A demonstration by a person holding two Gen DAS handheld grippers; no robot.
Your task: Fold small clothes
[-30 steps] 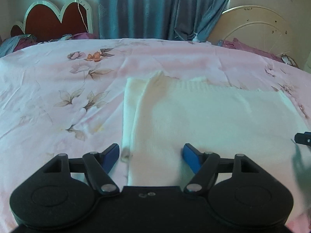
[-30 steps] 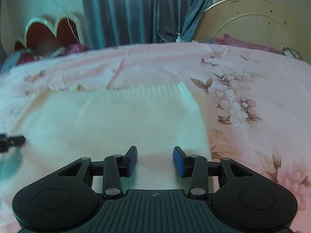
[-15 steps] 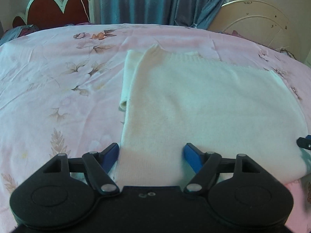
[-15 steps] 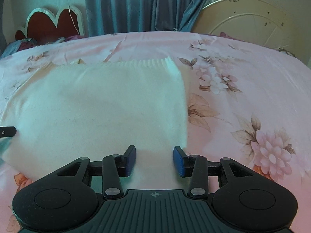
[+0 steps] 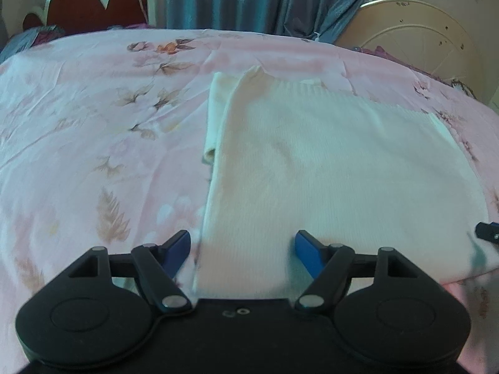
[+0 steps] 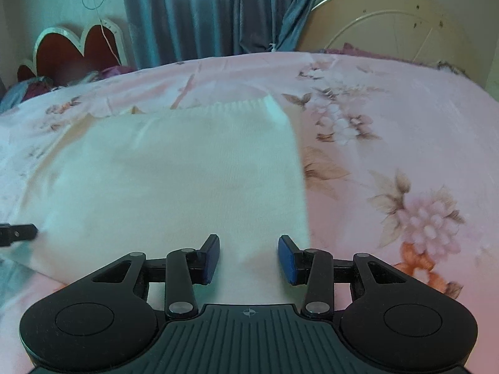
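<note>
Cream ribbed-knit sweater [image 5: 327,168] folded flat, rectangular, on pink floral sheet [image 5: 93,124]; left gripper [image 5: 242,247], right gripper [image 6: 249,258] jaws apart, empty

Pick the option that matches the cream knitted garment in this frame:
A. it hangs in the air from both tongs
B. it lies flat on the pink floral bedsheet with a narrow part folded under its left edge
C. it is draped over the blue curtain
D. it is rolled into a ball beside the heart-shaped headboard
B: the cream knitted garment lies spread on the pink floral bedsheet, with a narrow strip showing along its left edge.
</note>
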